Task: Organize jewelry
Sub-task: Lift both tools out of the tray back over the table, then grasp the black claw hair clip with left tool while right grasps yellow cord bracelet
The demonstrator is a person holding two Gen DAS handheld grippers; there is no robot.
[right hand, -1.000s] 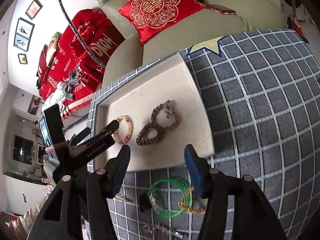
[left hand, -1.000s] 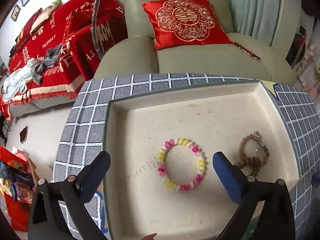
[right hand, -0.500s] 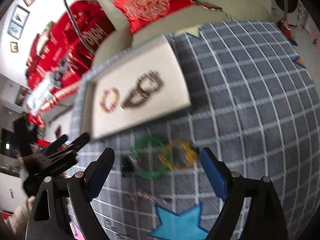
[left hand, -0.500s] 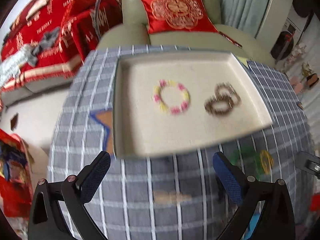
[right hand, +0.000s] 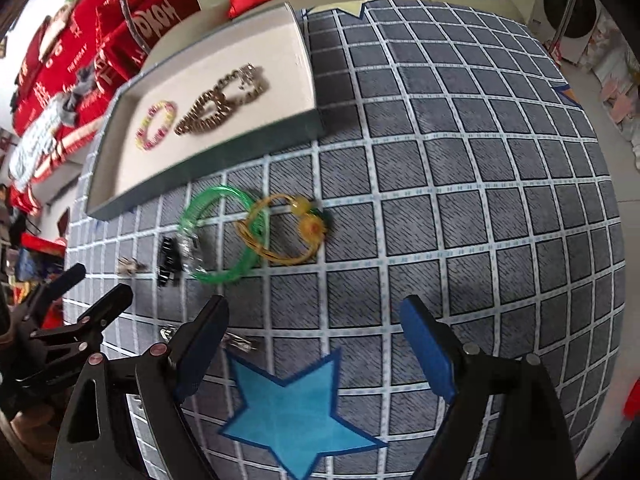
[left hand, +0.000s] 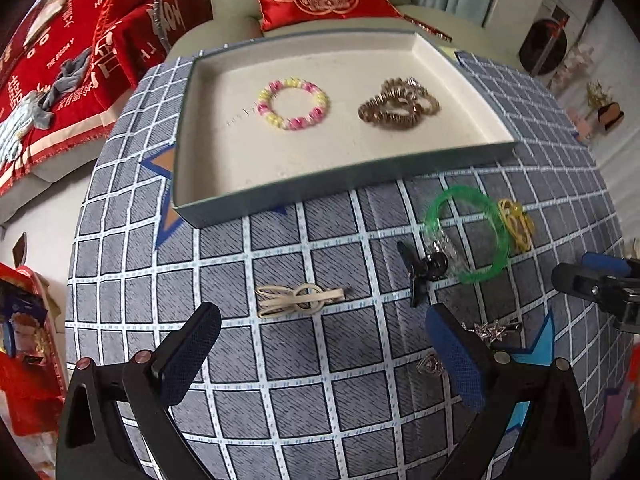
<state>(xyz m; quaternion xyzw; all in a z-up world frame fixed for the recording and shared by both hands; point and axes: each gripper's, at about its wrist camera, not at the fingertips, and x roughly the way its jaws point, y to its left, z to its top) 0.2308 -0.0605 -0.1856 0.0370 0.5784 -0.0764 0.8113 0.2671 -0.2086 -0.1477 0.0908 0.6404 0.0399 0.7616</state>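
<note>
Both grippers have drawn back from the shallow cream-lined tray [left hand: 188,92], which now lies in the upper half of each view. The left gripper [left hand: 320,354] stands wide open and empty over the grey checked cloth [left hand: 280,392], a pale beige hair clip [left hand: 298,299] just above it. The right gripper [right hand: 314,346] is likewise spread wide, holding nothing (a blue star patch [right hand: 288,408] lies between its fingers). Above it lie a translucent green bangle [right hand: 218,236] and a yellow corded bracelet [right hand: 280,226], overlapping. In the tray rest a pink-and-yellow beaded bracelet [left hand: 293,104] and brown beaded strands [left hand: 398,104].
</note>
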